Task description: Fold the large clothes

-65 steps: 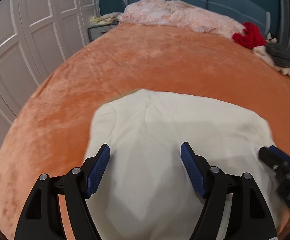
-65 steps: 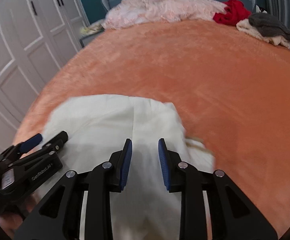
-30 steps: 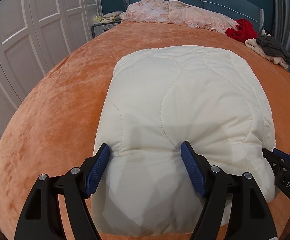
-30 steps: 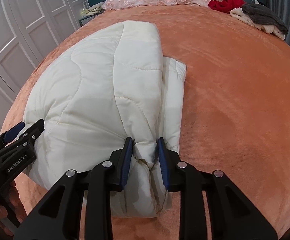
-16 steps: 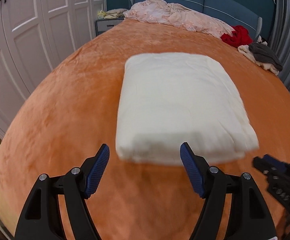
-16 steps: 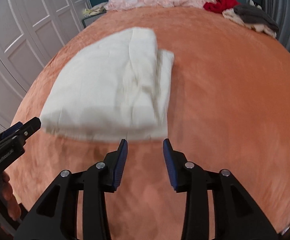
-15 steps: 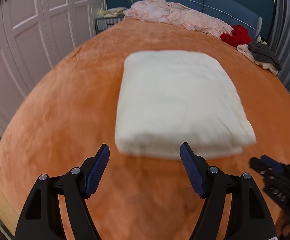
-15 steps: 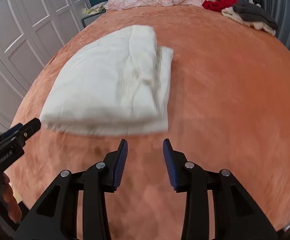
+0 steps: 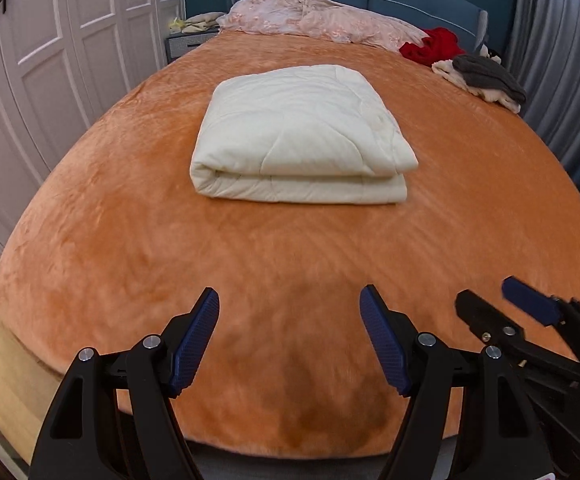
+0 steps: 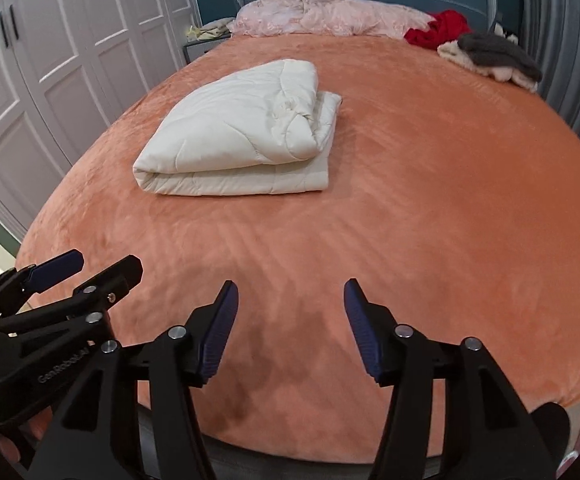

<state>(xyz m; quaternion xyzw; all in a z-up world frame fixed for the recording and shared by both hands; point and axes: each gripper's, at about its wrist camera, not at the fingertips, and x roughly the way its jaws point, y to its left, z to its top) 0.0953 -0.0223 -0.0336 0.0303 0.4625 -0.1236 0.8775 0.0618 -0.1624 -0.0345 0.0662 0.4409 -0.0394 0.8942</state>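
A cream quilted garment (image 9: 302, 136) lies folded into a thick rectangle on the orange bedspread (image 9: 290, 264); the right wrist view shows the same bundle (image 10: 242, 132) left of centre. My left gripper (image 9: 290, 308) hangs open over the bed's near edge, well short of the bundle, with nothing between its blue pads. My right gripper (image 10: 290, 300) is beside it, its jaws opening and empty. Each gripper shows at the edge of the other's view: the right gripper (image 9: 506, 304), the left gripper (image 10: 102, 264).
A pink blanket (image 9: 322, 16) is heaped at the blue headboard. A red garment (image 9: 430, 46) and a grey and cream pile (image 9: 486, 76) lie at the far right. White wardrobe doors (image 9: 50, 60) stand on the left, a grey curtain (image 9: 570, 80) on the right.
The right gripper let go of the cream bundle's near edge and its jaws widened. Both grippers drew back and up from the bundle, which now lies flat farther up the bed.
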